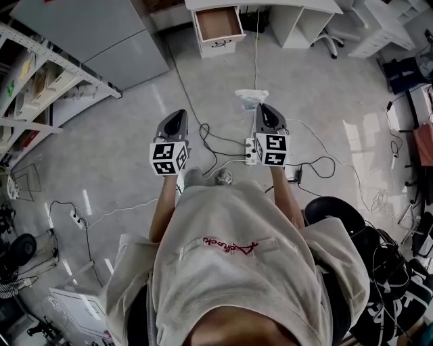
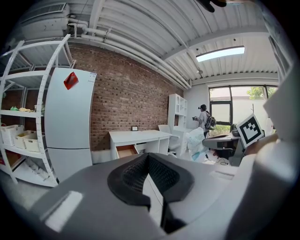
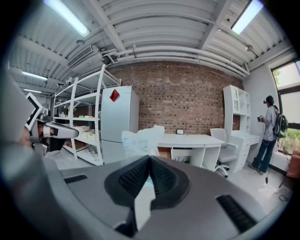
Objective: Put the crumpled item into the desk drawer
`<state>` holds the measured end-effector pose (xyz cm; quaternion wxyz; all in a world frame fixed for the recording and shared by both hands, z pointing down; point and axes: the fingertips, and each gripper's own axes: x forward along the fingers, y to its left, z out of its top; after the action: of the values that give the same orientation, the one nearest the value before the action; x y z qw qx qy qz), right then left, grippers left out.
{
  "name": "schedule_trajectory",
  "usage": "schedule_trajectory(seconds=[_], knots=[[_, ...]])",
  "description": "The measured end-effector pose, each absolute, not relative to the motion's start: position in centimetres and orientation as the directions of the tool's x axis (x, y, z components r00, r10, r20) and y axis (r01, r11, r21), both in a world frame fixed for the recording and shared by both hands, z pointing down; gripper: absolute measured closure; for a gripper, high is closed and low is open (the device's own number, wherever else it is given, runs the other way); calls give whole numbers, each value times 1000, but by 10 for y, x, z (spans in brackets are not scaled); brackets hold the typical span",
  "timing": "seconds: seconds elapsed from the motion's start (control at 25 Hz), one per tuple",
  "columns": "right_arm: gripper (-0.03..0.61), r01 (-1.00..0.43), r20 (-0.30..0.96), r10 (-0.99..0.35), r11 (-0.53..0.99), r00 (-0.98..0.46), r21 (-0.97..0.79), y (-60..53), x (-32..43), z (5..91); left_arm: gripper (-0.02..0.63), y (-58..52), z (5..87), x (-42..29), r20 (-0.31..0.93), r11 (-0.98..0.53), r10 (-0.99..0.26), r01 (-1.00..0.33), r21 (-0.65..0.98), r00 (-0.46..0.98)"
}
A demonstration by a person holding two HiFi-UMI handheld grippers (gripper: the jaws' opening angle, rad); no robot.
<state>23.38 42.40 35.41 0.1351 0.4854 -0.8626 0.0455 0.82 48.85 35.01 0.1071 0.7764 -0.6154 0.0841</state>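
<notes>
Well short of the desk (image 1: 270, 5), out on the floor (image 1: 122, 135), the left gripper (image 2: 148, 157) has its jaws pressed together with nothing between them. The right gripper (image 3: 149, 159), about as far from the desk, is clamped on the crumpled item (image 3: 139, 139), a pale, translucent wad that sticks out past its tips toward the desk. Cables (image 1: 203, 135) trail over the floor between the grippers and the desk. The desk's drawer (image 1: 218, 23) stands pulled open, its brown inside showing. A pale fridge (image 1: 101, 34) stands beside the desk.
</notes>
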Motion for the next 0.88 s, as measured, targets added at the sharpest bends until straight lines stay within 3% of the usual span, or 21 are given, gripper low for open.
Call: schedule_trajectory(seconds=[0.88], knots=[[566,-850,301,-820,524,-486,53,359,222,369,604,416,363,-1,273,-233,-931,-970,74,244]])
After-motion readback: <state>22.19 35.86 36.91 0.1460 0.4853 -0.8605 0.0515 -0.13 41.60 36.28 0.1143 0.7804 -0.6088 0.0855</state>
